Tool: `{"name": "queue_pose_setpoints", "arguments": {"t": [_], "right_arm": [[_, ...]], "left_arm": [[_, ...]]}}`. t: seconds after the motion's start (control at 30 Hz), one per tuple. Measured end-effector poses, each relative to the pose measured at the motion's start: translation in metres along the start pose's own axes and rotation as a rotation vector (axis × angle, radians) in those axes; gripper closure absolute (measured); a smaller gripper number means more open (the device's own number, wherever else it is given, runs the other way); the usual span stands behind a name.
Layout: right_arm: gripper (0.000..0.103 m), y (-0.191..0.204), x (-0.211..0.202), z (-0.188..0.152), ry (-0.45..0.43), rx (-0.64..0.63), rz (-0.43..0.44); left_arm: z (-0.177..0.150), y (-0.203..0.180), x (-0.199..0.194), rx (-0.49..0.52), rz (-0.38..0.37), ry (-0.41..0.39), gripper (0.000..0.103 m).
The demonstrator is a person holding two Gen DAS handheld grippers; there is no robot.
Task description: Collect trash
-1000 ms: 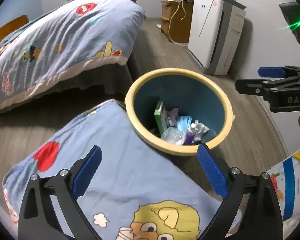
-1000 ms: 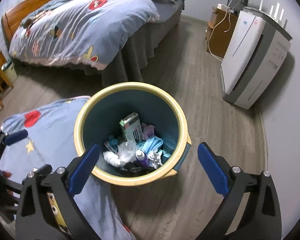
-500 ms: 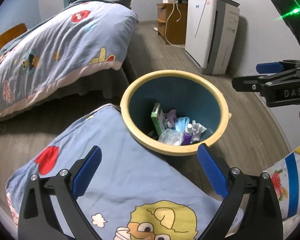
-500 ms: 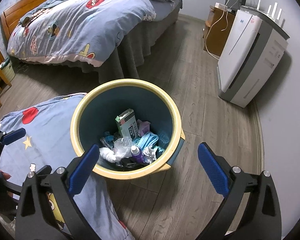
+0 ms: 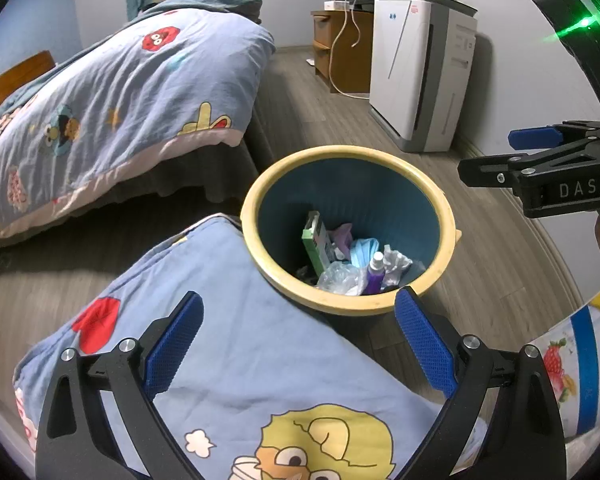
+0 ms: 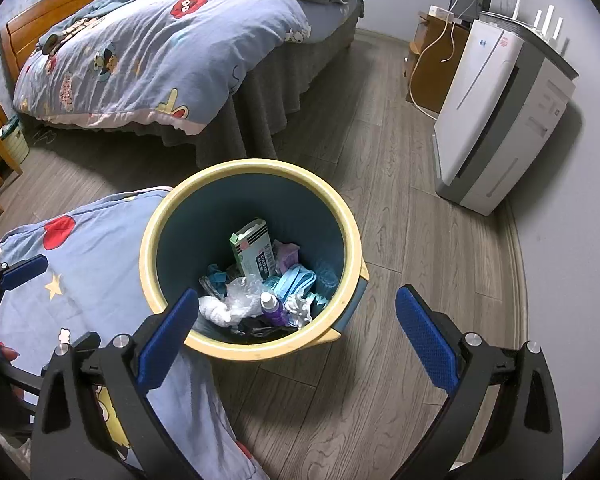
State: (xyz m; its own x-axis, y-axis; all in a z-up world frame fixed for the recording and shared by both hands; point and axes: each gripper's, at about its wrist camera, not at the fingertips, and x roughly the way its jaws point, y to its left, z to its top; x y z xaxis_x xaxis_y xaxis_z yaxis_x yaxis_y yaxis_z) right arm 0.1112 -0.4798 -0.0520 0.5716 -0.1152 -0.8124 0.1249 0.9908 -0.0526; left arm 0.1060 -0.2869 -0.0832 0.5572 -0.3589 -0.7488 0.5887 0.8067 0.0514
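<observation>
A round bin with a yellow rim (image 5: 256,204) (image 6: 150,236) and blue inside stands on the wood floor. It holds trash: a green and white box (image 6: 252,252), a purple bottle (image 6: 272,308), a blue face mask (image 6: 296,280), clear plastic and white tissue. My left gripper (image 5: 296,344) is open and empty, above a blue cartoon pillow (image 5: 228,352), short of the bin. My right gripper (image 6: 296,340) is open and empty, above the bin's near rim. The right gripper also shows at the right of the left wrist view (image 5: 540,160).
A bed with a blue cartoon duvet (image 6: 152,52) stands behind the bin. A white air purifier (image 6: 496,116) and a wooden cabinet (image 6: 432,68) stand against the right wall. A printed package (image 5: 580,364) lies at the lower right of the left wrist view.
Both grippers have pulled back and up from the bin, which now looks smaller and further off. Both stay open and empty.
</observation>
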Motion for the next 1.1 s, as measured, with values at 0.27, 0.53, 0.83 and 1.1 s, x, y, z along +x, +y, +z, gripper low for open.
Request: {"name": "queue_pose_setpoints", "arguments": {"t": [0.27,0.53,0.83,1.1], "right_arm": [[0.006,0.0003,0.0000,0.0003,0.002,-0.005,-0.003],[0.006,0.0004,0.0004,0.0001,0.003,-0.006,-0.004],[0.006,0.0002,0.0010,-0.0001,0.007,-0.006,-0.005],[0.006,-0.0006,0.0008,-0.0004,0.007,-0.007,-0.007]], "left_arm": [[0.0007,0.0001,0.0004,-0.002,-0.001,0.000,0.008],[0.0006,-0.0002,0.0006,0.000,0.000,0.000,0.007],[0.0008,-0.0006,0.0009,-0.001,0.003,-0.003,0.007],[0.0028,0.0008,-0.0002,-0.014,-0.002,-0.006,0.007]]}}
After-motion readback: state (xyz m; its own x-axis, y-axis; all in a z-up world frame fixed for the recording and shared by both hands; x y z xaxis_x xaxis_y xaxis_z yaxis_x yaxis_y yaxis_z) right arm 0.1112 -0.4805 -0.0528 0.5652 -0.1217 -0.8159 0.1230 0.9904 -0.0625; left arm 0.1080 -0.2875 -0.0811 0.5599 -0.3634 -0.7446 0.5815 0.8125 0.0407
